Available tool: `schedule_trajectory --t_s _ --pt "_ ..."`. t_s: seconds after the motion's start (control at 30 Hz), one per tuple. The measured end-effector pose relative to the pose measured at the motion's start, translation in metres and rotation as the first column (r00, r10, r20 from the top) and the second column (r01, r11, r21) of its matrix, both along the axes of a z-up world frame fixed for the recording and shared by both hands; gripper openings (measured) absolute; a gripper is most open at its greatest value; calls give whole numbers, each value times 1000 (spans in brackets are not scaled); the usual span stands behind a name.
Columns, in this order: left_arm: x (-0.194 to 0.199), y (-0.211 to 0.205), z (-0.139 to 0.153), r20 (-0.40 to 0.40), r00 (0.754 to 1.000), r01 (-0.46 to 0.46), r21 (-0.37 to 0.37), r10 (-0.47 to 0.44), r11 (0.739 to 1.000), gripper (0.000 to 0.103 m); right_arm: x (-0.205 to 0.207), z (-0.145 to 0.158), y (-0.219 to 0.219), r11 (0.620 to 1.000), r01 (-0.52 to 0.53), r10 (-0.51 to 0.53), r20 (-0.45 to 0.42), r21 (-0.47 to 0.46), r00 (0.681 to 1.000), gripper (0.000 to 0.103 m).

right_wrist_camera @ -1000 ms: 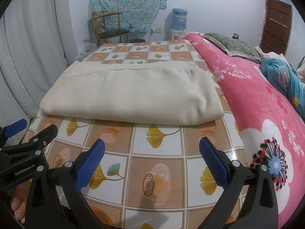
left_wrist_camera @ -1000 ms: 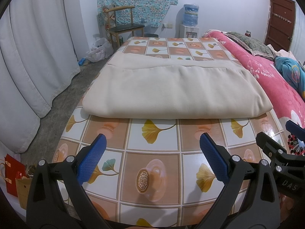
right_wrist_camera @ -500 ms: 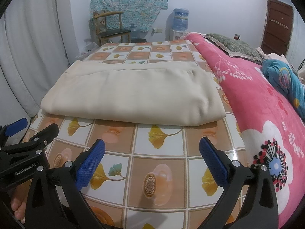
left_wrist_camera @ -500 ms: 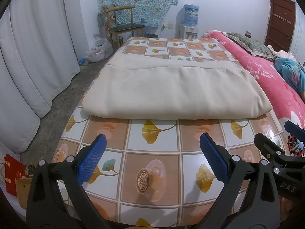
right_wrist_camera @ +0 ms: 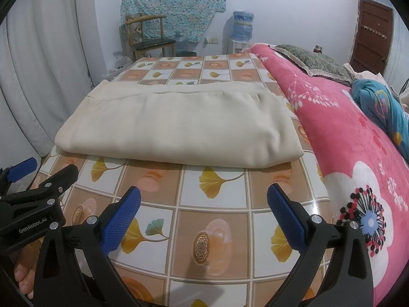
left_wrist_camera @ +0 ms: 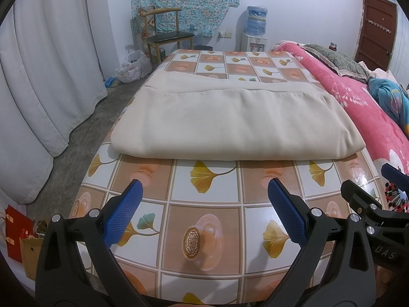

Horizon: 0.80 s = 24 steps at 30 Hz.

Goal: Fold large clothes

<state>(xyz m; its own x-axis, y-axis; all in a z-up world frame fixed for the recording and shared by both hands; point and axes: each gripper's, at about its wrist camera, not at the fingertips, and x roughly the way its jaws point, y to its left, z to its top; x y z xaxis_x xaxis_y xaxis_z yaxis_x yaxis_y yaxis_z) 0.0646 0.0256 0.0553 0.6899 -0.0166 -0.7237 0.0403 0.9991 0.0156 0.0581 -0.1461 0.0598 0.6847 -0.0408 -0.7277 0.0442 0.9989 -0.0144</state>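
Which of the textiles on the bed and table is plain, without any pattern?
The folded beige cloth on the tiled table; the pink blanket is flowered.

Beige cloth (left_wrist_camera: pixel 230 125), ginkgo-checked tablecloth (left_wrist_camera: pixel 204 204)

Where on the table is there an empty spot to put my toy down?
Two bare patches on the patterned table: the wide strip between the folded beige cloth and the open left hand-held gripper and right hand-held gripper, and the far end beyond the cloth, toward the chair. The middle is taken by the cloth; the pink blanket crowds the right edge.
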Motion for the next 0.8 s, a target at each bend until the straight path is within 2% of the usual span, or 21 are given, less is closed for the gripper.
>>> schedule_trajectory --t_s 0.8 --pt "0 1 0 -2 1000 1 -2 -1 1000 95 1 -1 -5 1000 -2 2 -4 3 1000 96"
